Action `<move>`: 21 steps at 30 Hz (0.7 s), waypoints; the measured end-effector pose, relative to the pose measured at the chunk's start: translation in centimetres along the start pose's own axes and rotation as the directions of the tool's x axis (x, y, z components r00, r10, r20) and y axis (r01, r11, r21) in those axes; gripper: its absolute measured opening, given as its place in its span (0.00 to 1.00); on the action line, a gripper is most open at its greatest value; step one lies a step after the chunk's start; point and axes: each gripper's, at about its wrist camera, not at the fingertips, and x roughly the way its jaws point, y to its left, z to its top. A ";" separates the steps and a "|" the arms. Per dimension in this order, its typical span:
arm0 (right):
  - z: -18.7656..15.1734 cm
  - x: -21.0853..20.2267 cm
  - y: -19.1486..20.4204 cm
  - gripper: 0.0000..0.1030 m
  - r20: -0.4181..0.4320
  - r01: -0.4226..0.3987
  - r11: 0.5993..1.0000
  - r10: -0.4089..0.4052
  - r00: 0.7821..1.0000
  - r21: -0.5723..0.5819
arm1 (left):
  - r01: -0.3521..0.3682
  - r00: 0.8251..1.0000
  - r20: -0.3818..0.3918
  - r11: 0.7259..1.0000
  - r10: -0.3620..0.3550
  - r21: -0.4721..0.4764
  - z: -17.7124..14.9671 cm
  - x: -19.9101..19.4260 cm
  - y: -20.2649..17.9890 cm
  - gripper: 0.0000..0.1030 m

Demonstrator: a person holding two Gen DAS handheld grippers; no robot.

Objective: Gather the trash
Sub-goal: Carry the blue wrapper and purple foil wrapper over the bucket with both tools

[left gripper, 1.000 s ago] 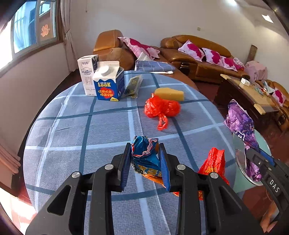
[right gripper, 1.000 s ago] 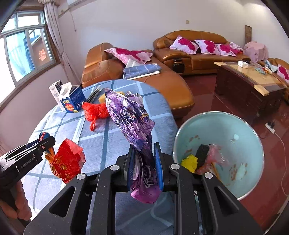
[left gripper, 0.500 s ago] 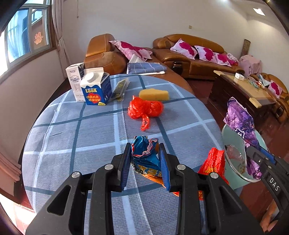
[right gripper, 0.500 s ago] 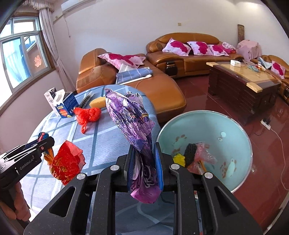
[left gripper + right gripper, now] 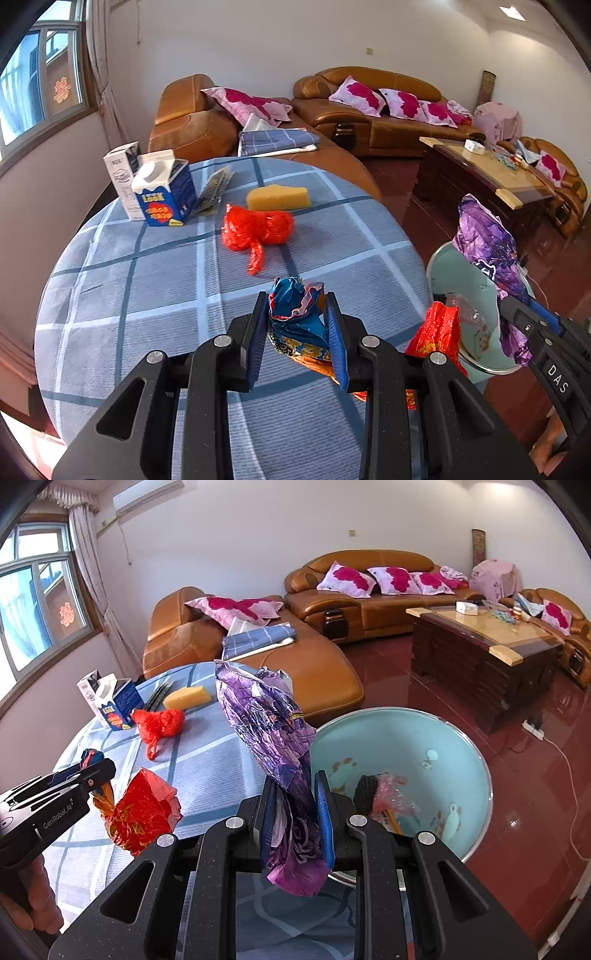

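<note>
We see the left gripper (image 5: 297,332) clenched on a crumpled blue and orange foil snack wrapper (image 5: 295,314), whose lower end hangs down to a bright red crinkled wrapper (image 5: 437,334); we cannot tell whether the two are one piece. In the right wrist view that red wrapper (image 5: 142,814) dangles below the left gripper's tip, above the round table covered with a blue and white checked cloth (image 5: 147,295). The right gripper (image 5: 295,812) grips a crumpled purple foil bag (image 5: 269,731), which stands up tall between its blue pads and droops out beneath them. This bag sits at the near edge of a pale turquoise round basin with painted motifs (image 5: 443,746), which stands just past the table's rim over the dark red floor. Inside the basin lie a black piece (image 5: 365,788), a clump of pink clear plastic (image 5: 391,797) and something yellow, partly hidden behind the gripper. Farther back on the table we find a knotted red plastic bag (image 5: 256,229), a yellow wedge-shaped block (image 5: 279,197) just beyond it, a blue and white carton with a round white cap (image 5: 164,194), a white carton (image 5: 122,173) touching it from behind, and a flat dark packet (image 5: 214,188) beside them. A person's hand (image 5: 37,901) holds the left gripper's handle at the lower left of the right wrist view.
</note>
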 end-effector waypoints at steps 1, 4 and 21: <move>0.0 0.0 -0.2 0.21 0.001 0.004 1.000 -0.004 1.000 0.004 | 0.003 1.000 0.001 1.000 -0.003 0.003 0.1 0.0 -0.2 0.29; 0.1 0.0 -0.8 0.21 0.001 0.014 1.000 -0.014 1.000 0.015 | 0.010 1.000 0.002 1.000 -0.010 0.013 0.3 0.2 -0.8 0.29; -0.2 0.4 -4.1 0.21 -0.007 0.057 0.996 -0.056 0.998 0.068 | 0.043 0.999 -0.007 0.996 -0.043 0.077 0.9 1.3 -4.8 0.29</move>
